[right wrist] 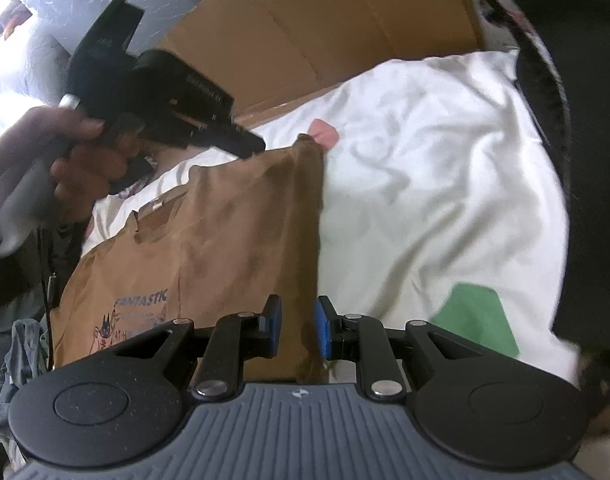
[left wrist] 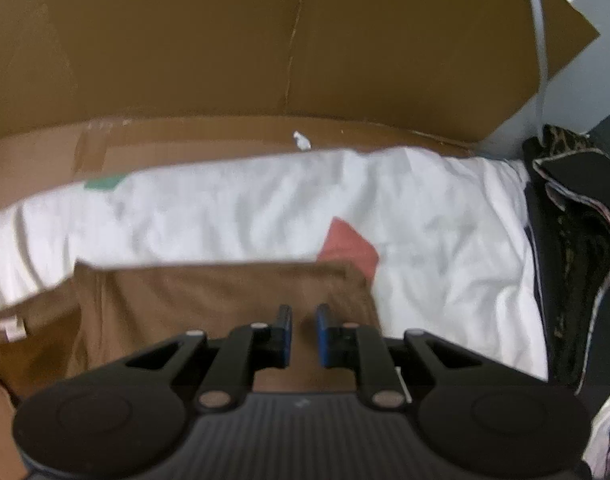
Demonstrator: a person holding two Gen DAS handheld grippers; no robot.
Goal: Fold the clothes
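Brown T-shirt [right wrist: 233, 240] lies on a white sheet [right wrist: 425, 184], printed side up: the word "FANTASTIC" and a small cartoon graphic [right wrist: 141, 316] show near its lower left in the right wrist view. The shirt's right-hand edge runs as a long straight fold line up toward a raised corner at the top.

Left hand-held gripper [left wrist: 303, 334]: jaws narrow, pointing steeply down, with brown fabric bunched in the slot between the blue pads. In the right wrist view the same tool [right wrist: 253, 146] has its tip at the shirt's upper corner, which stands lifted off the sheet there. It reads as pinching the shirt. The person's hand [right wrist: 65, 148] wraps the grey handle at the left of that view.

Right hand-held gripper [right wrist: 297, 330]: jaws narrow, and the shirt's near edge passes up between the pads, so it too grips the brown T-shirt, at the end opposite the left tool.

Sheet details: a pink patch [left wrist: 351, 246] sits just beyond the lifted corner; a green patch [right wrist: 481, 316] lies to the right of the right gripper, apart from the shirt. The sheet is wrinkled.

Surroundings: flattened cardboard [left wrist: 225, 48] stands behind the sheet and also lies under its far edge. A heap of dark patterned clothing [left wrist: 573, 240] rests at the right edge of the sheet in the left wrist view. A grey-blue garment [right wrist: 17, 344] is bunched at the lower left of the right wrist view. The left wrist view is blurred, so fine detail there is uncertain.
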